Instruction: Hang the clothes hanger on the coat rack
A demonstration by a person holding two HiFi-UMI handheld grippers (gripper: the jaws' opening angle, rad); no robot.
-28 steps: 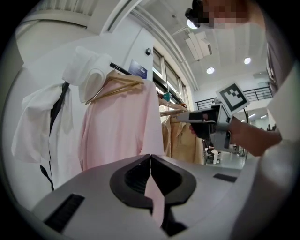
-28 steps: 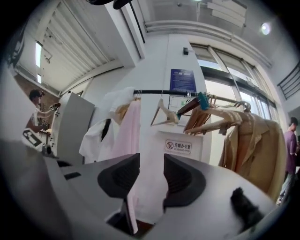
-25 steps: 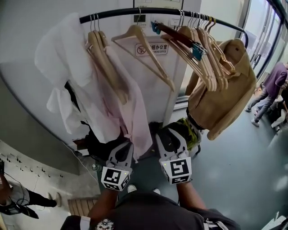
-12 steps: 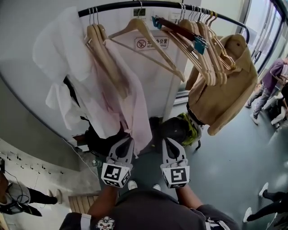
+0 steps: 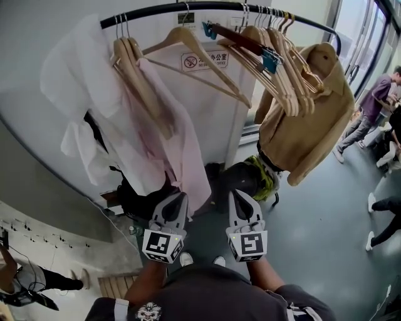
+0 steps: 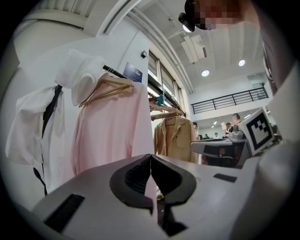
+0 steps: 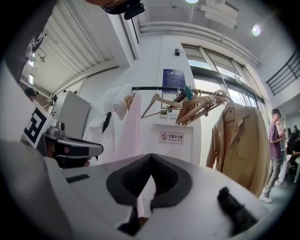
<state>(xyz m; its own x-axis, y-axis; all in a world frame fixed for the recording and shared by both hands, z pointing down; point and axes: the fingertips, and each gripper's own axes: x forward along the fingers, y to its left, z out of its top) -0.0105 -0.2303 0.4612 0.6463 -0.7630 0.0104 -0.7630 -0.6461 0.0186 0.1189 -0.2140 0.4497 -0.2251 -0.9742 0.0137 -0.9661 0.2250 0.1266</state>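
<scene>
A black rail (image 5: 188,7) runs across the top of the head view. One bare wooden hanger (image 5: 194,53) hangs on it at the middle, between a pink shirt (image 5: 169,138) on hangers to the left and a bunch of wooden hangers (image 5: 276,69) to the right. Both grippers sit low, well below the rail and side by side. My left gripper (image 5: 177,199) is shut with nothing in it, its tips meeting (image 6: 150,157). My right gripper (image 5: 240,195) is also shut and empty (image 7: 151,157). The bare hanger (image 7: 159,101) shows ahead of the right gripper, far off.
A white garment (image 5: 81,94) hangs at the rail's left end, a tan jacket (image 5: 310,119) at its right end. A white panel with a no-smoking sign (image 5: 205,61) stands behind. A dark bag with green trim (image 5: 250,178) lies on the floor. People (image 5: 369,113) stand at the right.
The right gripper's jaws have closed on nothing and it has sunk a little. The left gripper has stayed where it was.
</scene>
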